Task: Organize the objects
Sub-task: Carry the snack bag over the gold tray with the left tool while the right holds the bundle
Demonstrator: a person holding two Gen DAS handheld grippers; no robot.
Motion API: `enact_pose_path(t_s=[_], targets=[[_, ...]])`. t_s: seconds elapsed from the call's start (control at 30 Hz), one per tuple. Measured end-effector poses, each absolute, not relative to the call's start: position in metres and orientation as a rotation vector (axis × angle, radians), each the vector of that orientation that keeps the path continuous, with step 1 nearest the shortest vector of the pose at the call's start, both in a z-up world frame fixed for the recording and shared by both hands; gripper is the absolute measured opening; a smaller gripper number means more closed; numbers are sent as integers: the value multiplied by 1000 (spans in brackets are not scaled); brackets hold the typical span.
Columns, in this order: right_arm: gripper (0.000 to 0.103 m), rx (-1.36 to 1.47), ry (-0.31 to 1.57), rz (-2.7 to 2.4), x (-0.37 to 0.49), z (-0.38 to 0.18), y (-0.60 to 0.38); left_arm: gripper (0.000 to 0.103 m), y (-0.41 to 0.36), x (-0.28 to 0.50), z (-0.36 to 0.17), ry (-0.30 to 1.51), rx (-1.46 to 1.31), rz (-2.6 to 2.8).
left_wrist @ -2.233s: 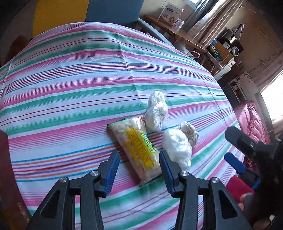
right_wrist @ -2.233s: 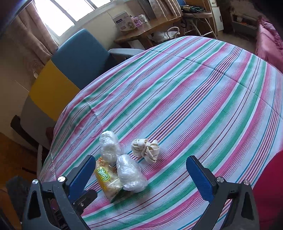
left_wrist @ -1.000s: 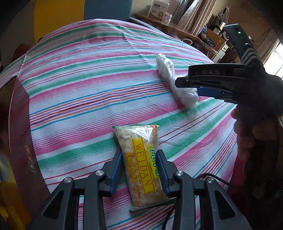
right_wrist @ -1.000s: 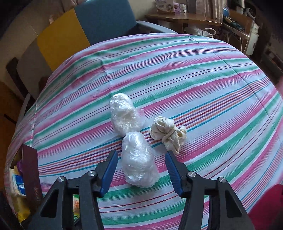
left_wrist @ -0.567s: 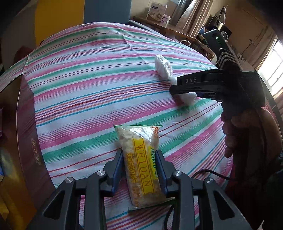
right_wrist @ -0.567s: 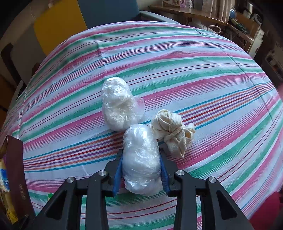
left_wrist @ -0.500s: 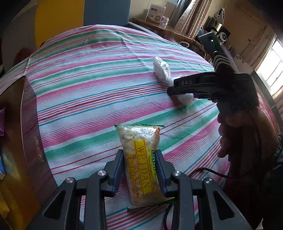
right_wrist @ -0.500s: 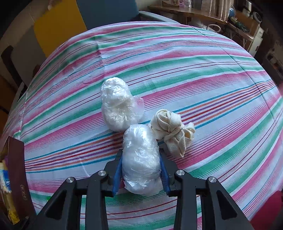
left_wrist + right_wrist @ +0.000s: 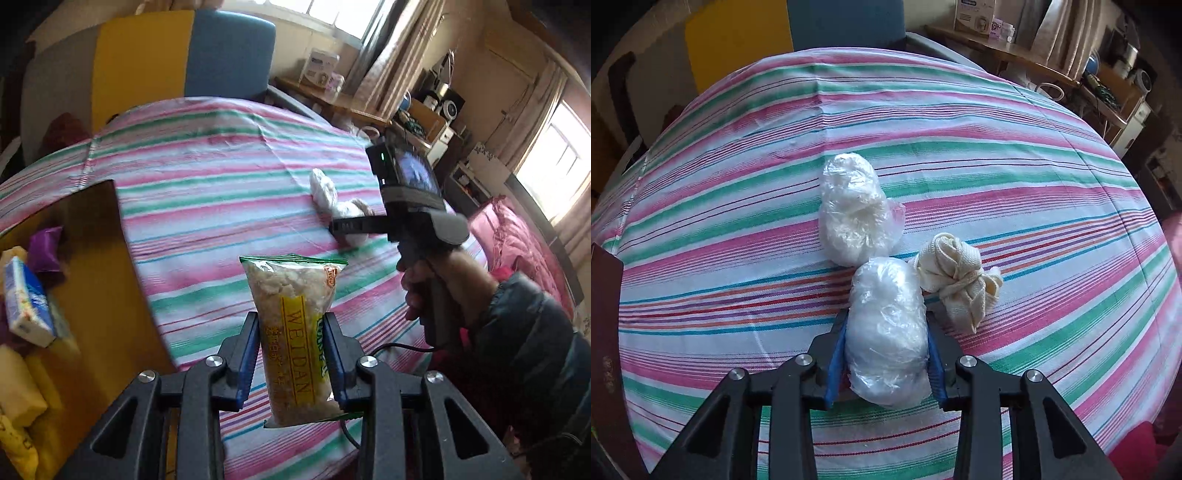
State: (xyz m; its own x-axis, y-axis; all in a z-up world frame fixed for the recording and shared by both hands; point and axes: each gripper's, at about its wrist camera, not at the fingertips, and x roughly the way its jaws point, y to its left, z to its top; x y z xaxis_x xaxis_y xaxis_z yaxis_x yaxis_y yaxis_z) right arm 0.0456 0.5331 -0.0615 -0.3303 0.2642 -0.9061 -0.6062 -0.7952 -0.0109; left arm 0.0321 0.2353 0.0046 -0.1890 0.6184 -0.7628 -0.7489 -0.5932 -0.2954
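Note:
My left gripper [image 9: 291, 326] is shut on a yellow and clear snack packet [image 9: 291, 295], held upright above the striped tablecloth [image 9: 207, 184]. An open cardboard box [image 9: 96, 266] sits just to its left. In the right wrist view my right gripper [image 9: 885, 332] is shut on a white plastic-wrapped bundle [image 9: 886, 321] that rests on the cloth. A second wrapped bundle [image 9: 853, 214] lies just beyond it, and a knotted cream cloth [image 9: 956, 277] lies at its right. In the left wrist view the right gripper [image 9: 347, 225] reaches in from the right, held by a hand [image 9: 436, 284].
The box holds a blue and white tissue pack [image 9: 26, 299], a purple packet [image 9: 46, 247] and yellow packs [image 9: 18, 391]. A blue and yellow chair [image 9: 184, 55] stands behind the table. A wooden desk with boxes [image 9: 1008, 40] is at the back right.
My left gripper has lifted the snack packet off the cloth and carried it left, bringing the box into view. My right gripper has closed on the near wrapped bundle and stayed put.

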Motion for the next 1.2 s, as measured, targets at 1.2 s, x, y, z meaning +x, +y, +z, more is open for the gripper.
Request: enact_pose_path(t_s=[1.2], targets=[[37,-1379,273,2140,31,-64,513,33,113,-44,23,72,-1098,2368]])
